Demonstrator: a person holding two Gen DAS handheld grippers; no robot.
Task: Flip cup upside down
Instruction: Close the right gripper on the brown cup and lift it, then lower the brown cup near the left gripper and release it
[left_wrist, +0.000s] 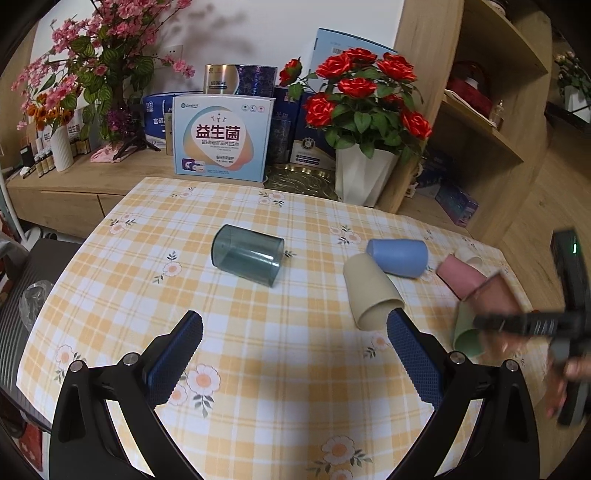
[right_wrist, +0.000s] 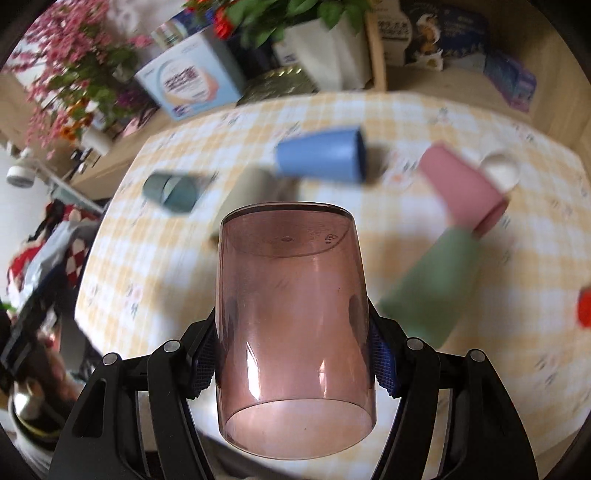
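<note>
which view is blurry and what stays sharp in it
Right wrist view: the table and lying cups smear with motion blur, while the translucent brown plastic cup clamped in the right gripper is crisp. Left wrist view: sharp, except the blurred right gripper at its right edge.

Blurred cups (right_wrist: 320, 157) behind held cup (right_wrist: 295, 325)

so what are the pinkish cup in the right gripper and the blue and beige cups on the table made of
Pinkish cup, clamped in the right hand-held gripper: likely clear tinted plastic, glossy; you see through the wall and highlights streak it. Blue cup and beige cup: opaque with a matte, even surface and no glare, probably plastic or a wheat-straw type blend; the look leaves it open.
</note>
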